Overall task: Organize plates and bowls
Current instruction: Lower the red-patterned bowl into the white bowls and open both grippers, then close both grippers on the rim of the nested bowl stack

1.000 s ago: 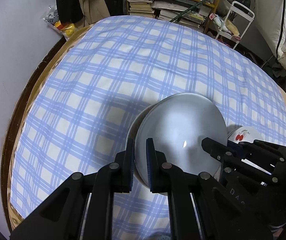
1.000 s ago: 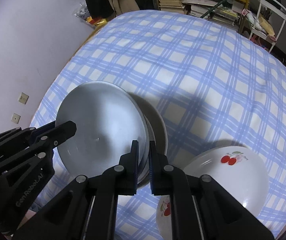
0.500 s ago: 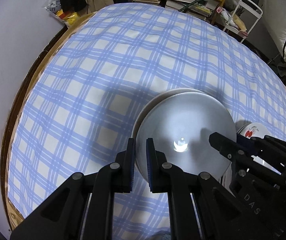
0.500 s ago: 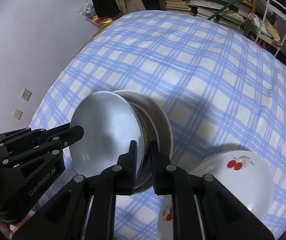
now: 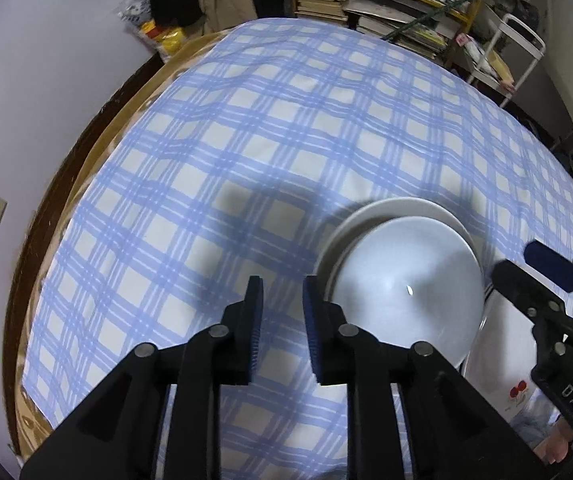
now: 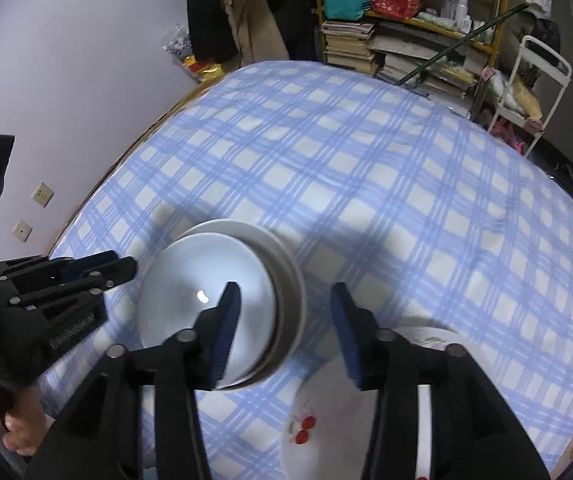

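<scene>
A plain white plate lies on top of a stack of plates on the blue checked cloth. My left gripper is just off the stack's left rim. Its jaws are opening with only cloth between them. My right gripper hangs over the stack's right side. Its jaws are opening too; the rim shows in the gap, untouched by the pads. A white plate with red cherries lies right of the stack, partly hidden by my right gripper.
The checked cloth covers a wide soft surface with a wooden edge on the left by a pale wall. Shelves of books and bags and a white cart stand at the far end.
Both grippers were shut on the tilted white plate's rim. Now the plate lies flat on the stack, both sets of jaws have opened, and my left gripper has slid off to the left.
</scene>
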### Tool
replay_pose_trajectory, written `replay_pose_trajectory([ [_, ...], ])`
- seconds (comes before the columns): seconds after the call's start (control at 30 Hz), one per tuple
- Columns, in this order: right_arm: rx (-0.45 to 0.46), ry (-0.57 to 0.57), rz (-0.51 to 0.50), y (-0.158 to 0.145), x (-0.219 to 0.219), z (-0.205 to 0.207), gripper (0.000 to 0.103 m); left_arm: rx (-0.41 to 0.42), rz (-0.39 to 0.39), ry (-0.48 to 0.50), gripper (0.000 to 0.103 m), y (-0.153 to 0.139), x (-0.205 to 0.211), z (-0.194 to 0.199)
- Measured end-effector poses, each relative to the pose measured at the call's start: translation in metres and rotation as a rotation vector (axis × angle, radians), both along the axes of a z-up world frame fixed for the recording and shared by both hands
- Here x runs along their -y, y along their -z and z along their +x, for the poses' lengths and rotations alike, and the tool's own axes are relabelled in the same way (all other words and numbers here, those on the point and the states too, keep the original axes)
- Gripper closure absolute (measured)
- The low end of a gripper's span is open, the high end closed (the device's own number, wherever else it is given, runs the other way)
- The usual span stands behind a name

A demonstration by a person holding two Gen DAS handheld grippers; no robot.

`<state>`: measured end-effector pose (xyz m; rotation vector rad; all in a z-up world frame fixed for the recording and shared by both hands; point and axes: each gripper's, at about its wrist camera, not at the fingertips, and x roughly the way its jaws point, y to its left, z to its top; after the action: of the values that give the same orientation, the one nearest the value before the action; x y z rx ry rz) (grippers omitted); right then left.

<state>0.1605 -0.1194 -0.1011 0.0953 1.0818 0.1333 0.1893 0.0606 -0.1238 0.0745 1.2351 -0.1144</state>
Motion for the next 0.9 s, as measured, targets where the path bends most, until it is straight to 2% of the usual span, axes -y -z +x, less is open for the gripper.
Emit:
replay_pose_trajectory([
  [0.17, -0.037, 0.042, -0.01, 0.011, 0.016, 0.0, 0.049, -0.017, -0.022, -0.017, 0.071, 0.003, -0.01, 0.004],
  [0.23, -0.062, 0.062, -0.004, 0.017, 0.024, -0.001, 0.042, -0.021, -0.036, -0.011, 0.054, 0.004, -0.011, 0.005],
  [0.27, -0.069, 0.068, -0.004, 0.02, 0.026, -0.001, 0.038, -0.015, -0.034, -0.009, 0.052, 0.004, -0.011, 0.006],
  [0.33, -0.086, 0.088, -0.008, 0.025, 0.031, -0.001, 0.03, -0.004, -0.009, -0.004, 0.051, 0.005, -0.01, 0.006],
  [0.5, -0.108, 0.11, -0.02, 0.033, 0.034, 0.001, 0.019, -0.045, -0.011, 0.003, 0.05, 0.014, -0.009, 0.01],
  [0.7, -0.126, 0.117, -0.016, 0.041, 0.035, 0.004, 0.017, -0.078, -0.002, 0.016, 0.043, 0.025, -0.009, 0.014],
  [0.9, -0.137, 0.113, -0.017, 0.047, 0.034, 0.008, 0.017, -0.085, -0.02, 0.006, 0.041, 0.026, -0.01, 0.016],
])
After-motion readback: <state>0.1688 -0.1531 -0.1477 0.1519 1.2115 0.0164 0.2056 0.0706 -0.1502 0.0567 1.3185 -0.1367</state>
